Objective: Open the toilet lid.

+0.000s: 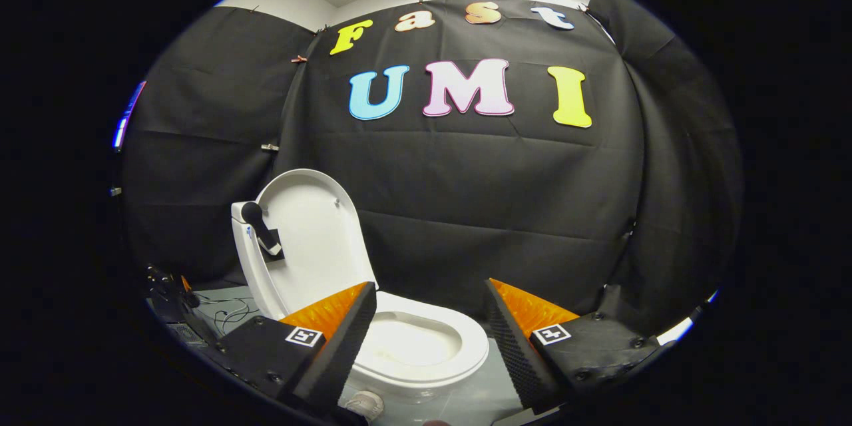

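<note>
A white toilet [426, 359] stands on the floor just beyond my fingers, its bowl and seat ring showing between them. Its lid [313, 239] is raised, standing nearly upright and leaning back against the cistern [247, 259]. A dark knobbed handle [261, 229] sticks out beside the lid near the cistern top. My gripper [429, 319] hangs above the seat's front with its fingers [339, 339] spread wide apart and nothing between them. Neither finger touches the toilet.
Black cloth walls close the booth behind and to both sides of the toilet. Loose cables [226, 309] and dark gear lie on the pale floor to the left of the cistern. A small round fitting [365, 405] sits at the toilet's base.
</note>
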Motion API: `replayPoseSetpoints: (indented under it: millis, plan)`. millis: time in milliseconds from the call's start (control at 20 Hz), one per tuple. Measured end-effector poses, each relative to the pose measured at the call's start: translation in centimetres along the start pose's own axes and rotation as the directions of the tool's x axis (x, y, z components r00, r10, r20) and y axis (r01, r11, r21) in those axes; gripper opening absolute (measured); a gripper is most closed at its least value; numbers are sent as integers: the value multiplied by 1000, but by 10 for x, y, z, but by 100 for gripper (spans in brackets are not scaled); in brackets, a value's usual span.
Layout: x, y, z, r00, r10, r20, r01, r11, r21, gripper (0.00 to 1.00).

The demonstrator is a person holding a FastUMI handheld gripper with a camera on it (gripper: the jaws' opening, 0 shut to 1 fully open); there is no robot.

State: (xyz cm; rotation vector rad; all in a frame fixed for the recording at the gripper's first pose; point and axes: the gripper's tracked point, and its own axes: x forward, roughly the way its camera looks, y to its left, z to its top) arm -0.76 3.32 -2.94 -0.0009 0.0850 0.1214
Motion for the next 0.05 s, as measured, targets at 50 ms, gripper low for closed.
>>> replayPoseSetpoints:
  millis: [50]
  plan:
    - [0, 1, 0, 1000, 1, 0, -1, 1000, -2, 99]
